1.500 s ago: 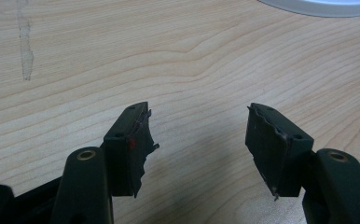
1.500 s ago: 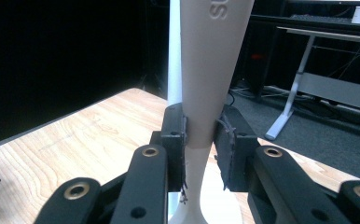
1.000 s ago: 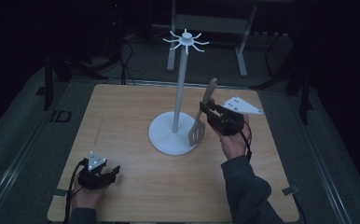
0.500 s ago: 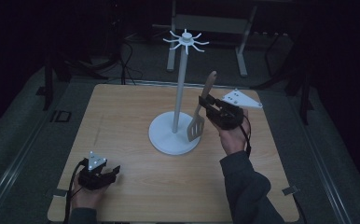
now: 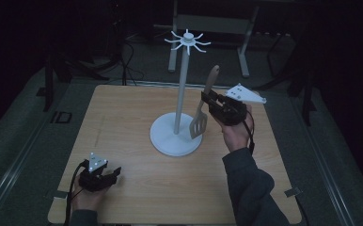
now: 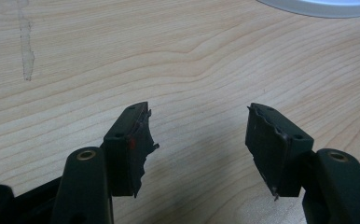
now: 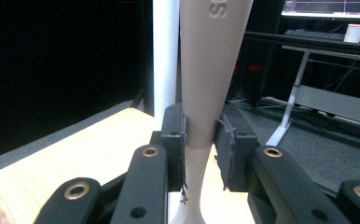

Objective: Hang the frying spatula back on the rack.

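Upright, right tool (image 7: 200,140) pinches smooth beige slotted spatula (image 5: 203,109); left tool (image 6: 199,144) gapes, empty.

**Colour and pattern findings**

Bench (image 5: 132,117): pale wood with flowing brown grain lines; one faint greyish vertical smear (image 6: 26,51) on the surface in the left gripper view.

Stand (image 5: 182,94): white throughout, covering round base, pole and spoked top.

Spatula (image 5: 203,110): beige handle with raised lettering of the same colour; slotted blade a similar pale tone.

Left gripper (image 5: 97,176): black body, light grey three-cornered plate on top. Fingers (image 6: 131,144) black, brass-coloured rivets, a small red mark on one pad.

Right gripper (image 5: 224,110): black, with a white-grey plate.

Sleeve (image 5: 250,188): dark grey.

Floor (image 5: 29,136): dark grey-green.
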Demonstrator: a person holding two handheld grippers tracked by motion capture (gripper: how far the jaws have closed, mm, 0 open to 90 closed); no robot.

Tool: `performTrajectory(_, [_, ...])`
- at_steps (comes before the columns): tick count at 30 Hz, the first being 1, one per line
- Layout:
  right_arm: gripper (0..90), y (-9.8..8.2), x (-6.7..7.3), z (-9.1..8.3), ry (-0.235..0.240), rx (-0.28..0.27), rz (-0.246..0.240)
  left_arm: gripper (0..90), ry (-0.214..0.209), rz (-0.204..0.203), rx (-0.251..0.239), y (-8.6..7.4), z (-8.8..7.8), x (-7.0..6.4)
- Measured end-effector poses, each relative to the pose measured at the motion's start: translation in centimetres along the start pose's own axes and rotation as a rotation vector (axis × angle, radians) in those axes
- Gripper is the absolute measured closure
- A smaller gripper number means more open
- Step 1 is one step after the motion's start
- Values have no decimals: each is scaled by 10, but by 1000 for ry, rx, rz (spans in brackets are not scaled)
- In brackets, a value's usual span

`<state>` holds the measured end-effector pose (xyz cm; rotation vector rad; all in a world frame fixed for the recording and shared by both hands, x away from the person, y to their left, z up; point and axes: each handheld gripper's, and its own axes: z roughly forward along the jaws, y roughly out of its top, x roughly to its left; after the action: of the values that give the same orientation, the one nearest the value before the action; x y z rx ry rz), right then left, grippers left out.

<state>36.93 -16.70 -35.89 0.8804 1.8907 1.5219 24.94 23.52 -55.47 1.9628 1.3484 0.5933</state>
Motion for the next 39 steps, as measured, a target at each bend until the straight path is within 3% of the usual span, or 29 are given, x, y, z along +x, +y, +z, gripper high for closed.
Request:
performTrajectory(14, [740,14,1,5,1,1,-18,403,0,0,0,0,0,0])
performTrajectory(36, [740,35,0,11,53,-4,-14,403,-2,-1,1,0,0,0])
performTrajectory(39, [740,37,-1,12,70,0,5,403,-2,-2,0,0,0,0])
